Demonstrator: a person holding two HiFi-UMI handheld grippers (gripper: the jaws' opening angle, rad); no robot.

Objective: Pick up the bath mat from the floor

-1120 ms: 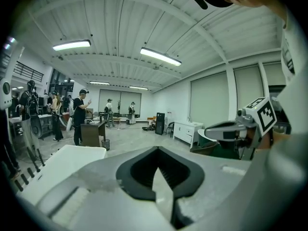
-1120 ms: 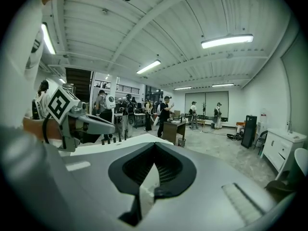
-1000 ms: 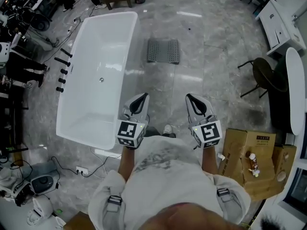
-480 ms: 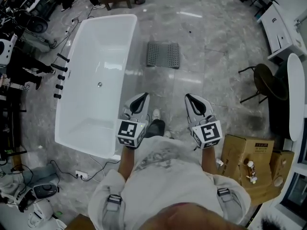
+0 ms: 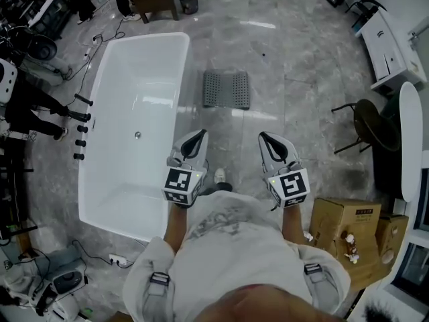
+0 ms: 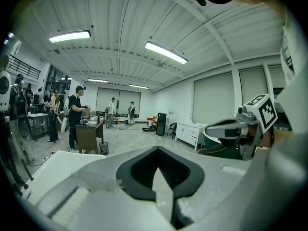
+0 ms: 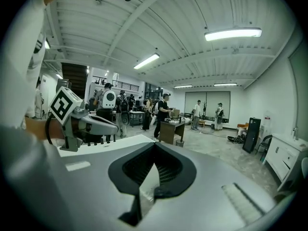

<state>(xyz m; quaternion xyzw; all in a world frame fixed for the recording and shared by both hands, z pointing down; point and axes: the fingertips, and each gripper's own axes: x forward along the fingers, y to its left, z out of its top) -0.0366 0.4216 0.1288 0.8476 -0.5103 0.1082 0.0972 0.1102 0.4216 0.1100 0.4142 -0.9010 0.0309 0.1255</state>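
We've got the left claw and right claw both closed on nothing, side by side; the mat lies on the floor ahead, beside the tub.

Your left gripper points out across the room, its jaws closed tip to tip with nothing between them. Your right gripper shows at the right, carrying its marker cube. Farther off, a person in black stands at a dark desk with a bin beside it. A white cabinet stands by the far wall.
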